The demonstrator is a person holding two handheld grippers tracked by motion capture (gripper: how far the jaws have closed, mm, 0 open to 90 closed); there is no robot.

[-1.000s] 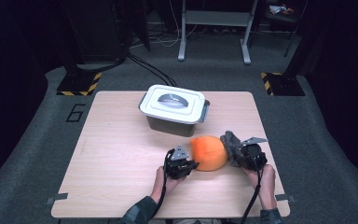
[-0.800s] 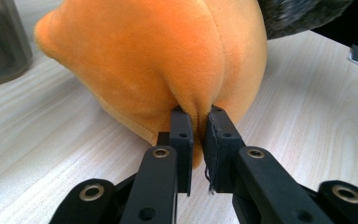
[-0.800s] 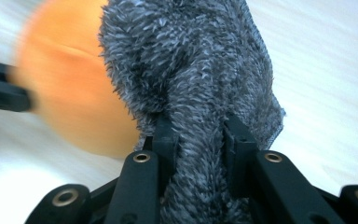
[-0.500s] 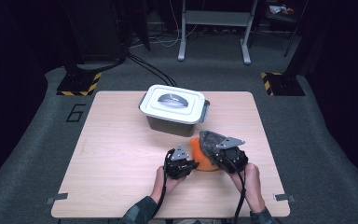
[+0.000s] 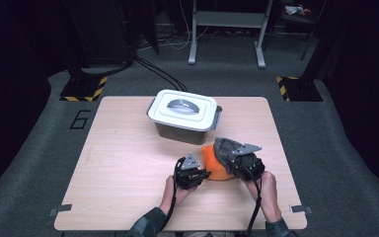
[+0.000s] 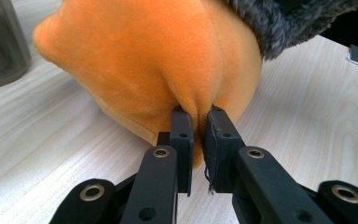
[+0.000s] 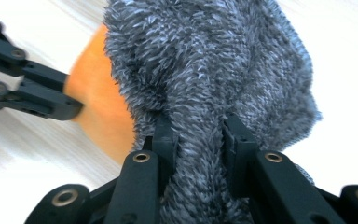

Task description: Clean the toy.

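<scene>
Left gripper (image 6: 196, 122) pinches a fold of the orange plush (image 6: 158, 60), jaws nearly together. Right gripper (image 7: 198, 135) clamps its grey fuzzy part (image 7: 214, 70) (both on table (image 5: 128, 163)).

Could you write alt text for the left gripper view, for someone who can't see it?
Two black jaws of the left gripper pinch a fold of a soft orange cloth lying on a pale wooden table. Grey fuzzy fabric covers its top right.

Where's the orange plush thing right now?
In the high view the orange plush lies on the near-right part of the table, just in front of the lidded bin, pinched by the left hand-held gripper.
</scene>
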